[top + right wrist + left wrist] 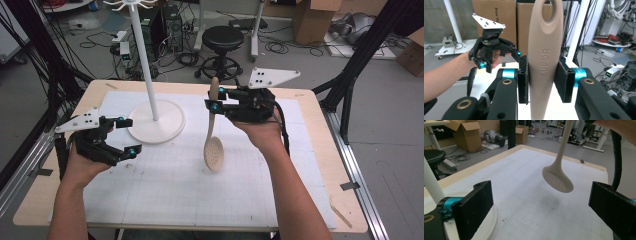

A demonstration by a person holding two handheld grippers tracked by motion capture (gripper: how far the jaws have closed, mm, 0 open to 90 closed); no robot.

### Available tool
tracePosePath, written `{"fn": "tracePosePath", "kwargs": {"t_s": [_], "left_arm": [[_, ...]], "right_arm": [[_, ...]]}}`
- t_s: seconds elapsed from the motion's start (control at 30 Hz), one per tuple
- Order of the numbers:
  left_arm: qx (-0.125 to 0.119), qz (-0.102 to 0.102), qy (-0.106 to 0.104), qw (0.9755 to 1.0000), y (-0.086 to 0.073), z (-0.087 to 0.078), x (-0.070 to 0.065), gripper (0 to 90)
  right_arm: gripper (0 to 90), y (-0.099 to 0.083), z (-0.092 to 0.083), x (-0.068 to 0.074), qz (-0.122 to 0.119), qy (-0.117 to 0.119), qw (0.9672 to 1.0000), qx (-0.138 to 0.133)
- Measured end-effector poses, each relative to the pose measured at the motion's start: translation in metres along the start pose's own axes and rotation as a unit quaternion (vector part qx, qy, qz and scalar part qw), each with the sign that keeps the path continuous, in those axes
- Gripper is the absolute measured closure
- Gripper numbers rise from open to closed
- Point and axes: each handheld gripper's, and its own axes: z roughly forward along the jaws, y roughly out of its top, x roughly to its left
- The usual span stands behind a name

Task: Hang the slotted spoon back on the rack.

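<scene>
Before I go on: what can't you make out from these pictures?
- Hooks at the top of the white stand: cut off by the high view's upper edge.
- Skimmer handle top: leaves the left gripper view's upper edge; in the right gripper view the right tool hides the bowl.
- Left tool: table beneath it is hidden in the high view.

From overhead we look forward and down on the table (pixel 300 200); both close jaw-level gripper views share the slotted spoon (pixel 557 178).
</scene>
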Motion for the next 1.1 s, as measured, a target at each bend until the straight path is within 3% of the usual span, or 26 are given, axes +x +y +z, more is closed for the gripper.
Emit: {"fn": "tracePosePath", "kwargs": {"t_s": [0.13,0.23,0.43,0.63,1.1], "left_arm": [[-0.01,0.006,0.003,0.9999,-0.001,-0.003,0.001,6.1],[-0.017,0.003,-0.009,0.9998,-0.003,0.0,0.001,6.1],[-0.011,0.011,0.001,0.9999,-0.004,0.001,0.001,6.1],[-0.017,-0.005,0.002,0.9998,-0.003,-0.002,0.002,6.1],[-0.026,0.019,0.001,0.9995,-0.002,-0.006,0.0,6.1]], "right_arm": [[67.4,0.008,0.007,-0.007,-0.004,-0.002,1.0,0.004],[67.4,0.016,0.013,-0.013,-0.008,-0.003,0.9999,0.01],[67.4,0.033,0.023,-0.027,-0.011,-0.007,0.9998,0.017],[67.4,0.052,0.034,-0.038,-0.015,-0.011,0.9995,0.023],[67.4,0.081,0.061,-0.062,-0.01,-0.021,0.9994,0.027]]}}
